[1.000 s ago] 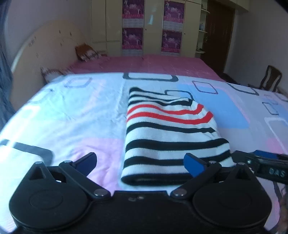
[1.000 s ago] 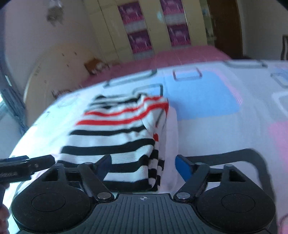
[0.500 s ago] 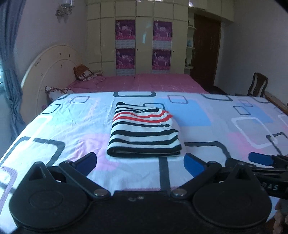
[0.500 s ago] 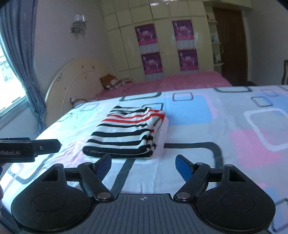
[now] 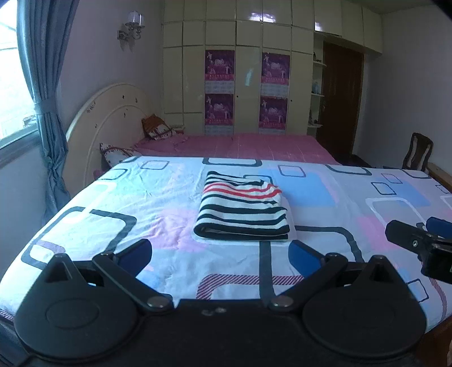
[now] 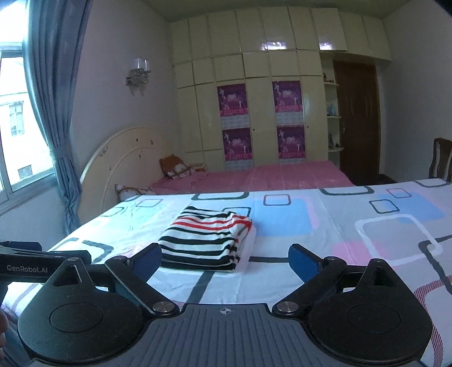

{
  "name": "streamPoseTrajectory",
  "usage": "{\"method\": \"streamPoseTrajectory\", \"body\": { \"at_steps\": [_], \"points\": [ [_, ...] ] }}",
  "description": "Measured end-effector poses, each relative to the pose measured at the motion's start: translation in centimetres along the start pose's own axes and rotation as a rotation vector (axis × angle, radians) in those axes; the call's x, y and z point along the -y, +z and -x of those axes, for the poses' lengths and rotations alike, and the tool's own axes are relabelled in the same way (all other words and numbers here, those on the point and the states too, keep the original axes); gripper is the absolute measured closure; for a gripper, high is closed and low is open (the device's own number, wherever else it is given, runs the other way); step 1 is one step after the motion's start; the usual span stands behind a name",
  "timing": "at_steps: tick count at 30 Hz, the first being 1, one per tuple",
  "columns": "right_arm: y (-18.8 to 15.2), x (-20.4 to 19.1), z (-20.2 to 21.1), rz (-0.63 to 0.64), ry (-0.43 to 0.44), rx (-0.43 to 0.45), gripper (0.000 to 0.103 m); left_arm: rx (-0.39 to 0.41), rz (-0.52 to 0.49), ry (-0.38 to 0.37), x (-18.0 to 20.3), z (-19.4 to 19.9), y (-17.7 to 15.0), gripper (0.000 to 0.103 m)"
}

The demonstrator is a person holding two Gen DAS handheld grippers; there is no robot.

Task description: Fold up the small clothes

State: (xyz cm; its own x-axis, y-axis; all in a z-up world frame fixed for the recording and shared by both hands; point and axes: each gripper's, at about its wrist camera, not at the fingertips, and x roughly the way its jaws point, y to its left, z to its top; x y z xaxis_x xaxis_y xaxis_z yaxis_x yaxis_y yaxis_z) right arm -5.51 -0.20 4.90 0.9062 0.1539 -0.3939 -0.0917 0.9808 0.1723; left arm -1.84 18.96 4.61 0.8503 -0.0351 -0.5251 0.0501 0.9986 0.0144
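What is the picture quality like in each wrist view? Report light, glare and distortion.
Left wrist view: dim with a blue cast, daylight from the window at left, glare patches on the wardrobe top doors, fisheye bending of the walls, striped garment sharp. Right wrist view: window blown out white, similar glare on the wardrobe, bedspread edge curved, garment in focus.

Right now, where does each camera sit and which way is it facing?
Left wrist: on the left hand-held gripper, open, facing down the bed at the folded striped garment; the right hand-held gripper pokes in at right.
Right wrist: on the right hand-held gripper, jaws opening, empty, facing the same garment; the left one pokes in at left.
Shared: garment, bed, wardrobe.
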Motion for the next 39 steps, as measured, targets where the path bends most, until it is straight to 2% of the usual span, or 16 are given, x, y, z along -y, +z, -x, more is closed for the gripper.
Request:
{"method": "streamPoseTrajectory", "body": {
  "at_steps": [17,39],
  "points": [
    [0.0,-0.3,0.2,0.014,0.006,0.005,0.008,0.018,-0.002,0.006,0.0,0.8,-0.3,0.000],
    [0.2,0.0,-0.9,0.013,0.023,-0.008,0.007,0.002,0.000,0.015,-0.2,0.2,0.1,0.000]
  ]
}}
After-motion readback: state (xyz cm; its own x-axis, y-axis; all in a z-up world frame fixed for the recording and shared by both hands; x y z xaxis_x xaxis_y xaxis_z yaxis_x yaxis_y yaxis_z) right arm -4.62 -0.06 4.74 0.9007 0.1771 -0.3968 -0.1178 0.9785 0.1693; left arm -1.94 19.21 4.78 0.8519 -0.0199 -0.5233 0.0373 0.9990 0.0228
